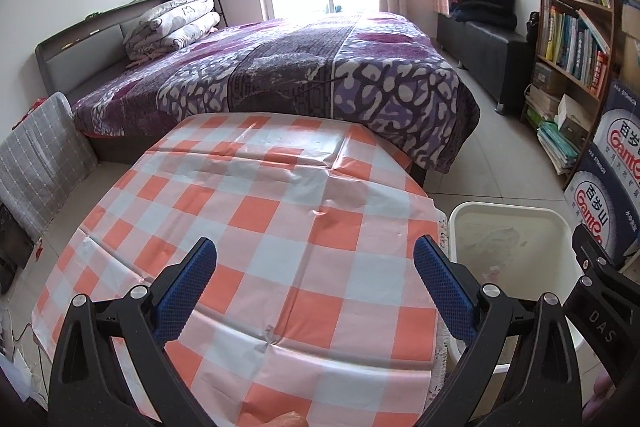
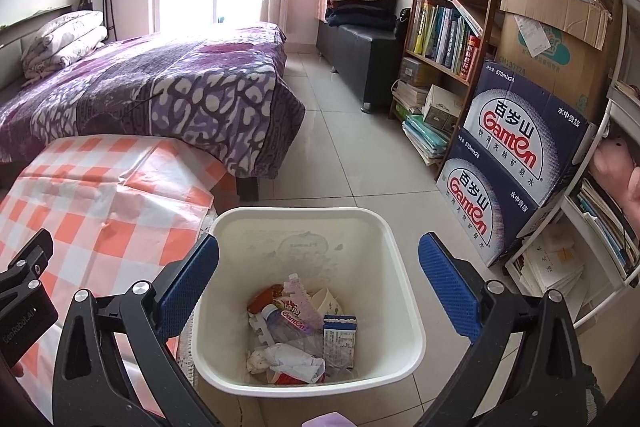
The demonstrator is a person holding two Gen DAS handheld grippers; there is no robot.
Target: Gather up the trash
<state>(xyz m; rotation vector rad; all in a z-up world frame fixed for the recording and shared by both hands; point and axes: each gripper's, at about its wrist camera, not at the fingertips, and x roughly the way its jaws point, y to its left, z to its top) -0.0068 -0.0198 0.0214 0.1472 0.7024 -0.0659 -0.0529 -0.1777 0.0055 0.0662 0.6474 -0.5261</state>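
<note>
A white trash bin (image 2: 404, 279) stands on the tiled floor beside the table. Inside it lie a crushed plastic bottle (image 2: 288, 323), crumpled white paper (image 2: 292, 361), a small blue-and-white carton (image 2: 339, 335) and other scraps. My right gripper (image 2: 318, 287) hangs open above the bin with nothing between its blue pads. My left gripper (image 1: 314, 291) is open over the orange-and-white checked tablecloth (image 1: 256, 211), empty too. In the left wrist view the bin (image 1: 508, 215) sits to the right of the table, and part of the right gripper's black body (image 1: 600, 291) shows beyond it.
A bed with a purple patterned cover (image 1: 280, 67) lies behind the table. Stacked blue water cartons (image 2: 516, 163), a bookshelf (image 2: 452, 15) and a white wire rack (image 2: 600, 227) line the right wall. A dark bench with folded clothes (image 2: 360, 27) stands farther back. Bare tiled floor (image 2: 352, 155) stretches between bed and shelf.
</note>
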